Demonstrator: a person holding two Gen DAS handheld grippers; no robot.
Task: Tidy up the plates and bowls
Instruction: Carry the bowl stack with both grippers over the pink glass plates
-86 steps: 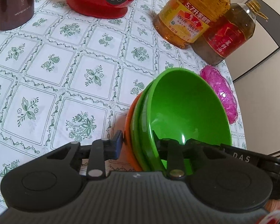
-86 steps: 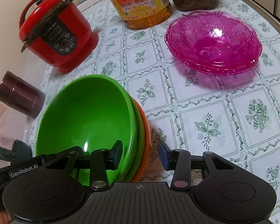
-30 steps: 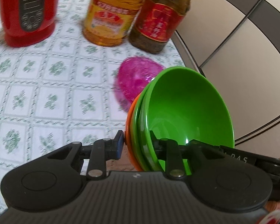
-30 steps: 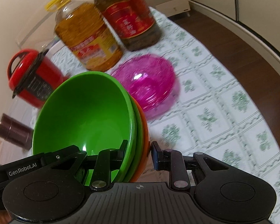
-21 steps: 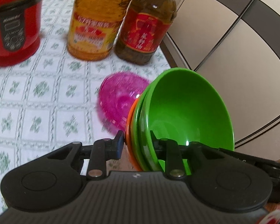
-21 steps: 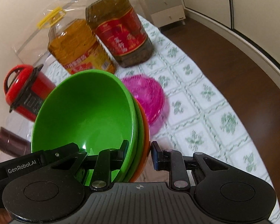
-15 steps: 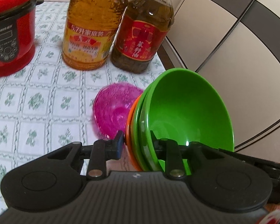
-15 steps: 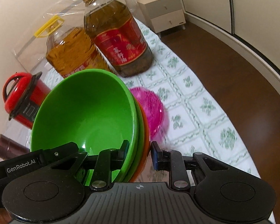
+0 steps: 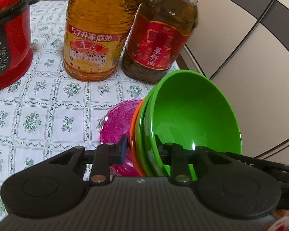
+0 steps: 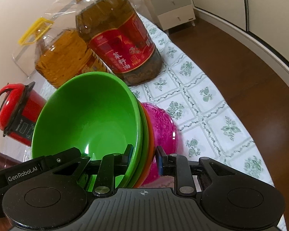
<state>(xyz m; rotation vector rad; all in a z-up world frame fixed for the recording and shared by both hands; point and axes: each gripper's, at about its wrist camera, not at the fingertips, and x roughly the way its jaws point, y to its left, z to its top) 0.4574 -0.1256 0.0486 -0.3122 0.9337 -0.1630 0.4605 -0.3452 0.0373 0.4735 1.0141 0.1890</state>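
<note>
My left claw (image 9: 139, 148) and right claw (image 10: 143, 155) both pinch opposite rims of the bowl stack (image 9: 192, 119), held tilted above the pink dish (image 10: 161, 123). Light, stiff, slick plastic; rim grip suits. Oil bottles (image 9: 95, 28) behind on the table (image 9: 48, 96).

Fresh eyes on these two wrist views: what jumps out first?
The stack of green and orange bowls, nested and gripped at opposite rims by the left gripper and right gripper. Just behind and below it lies the pink glass dish, with two big oil bottles standing beyond on the patterned tablecloth.
</note>
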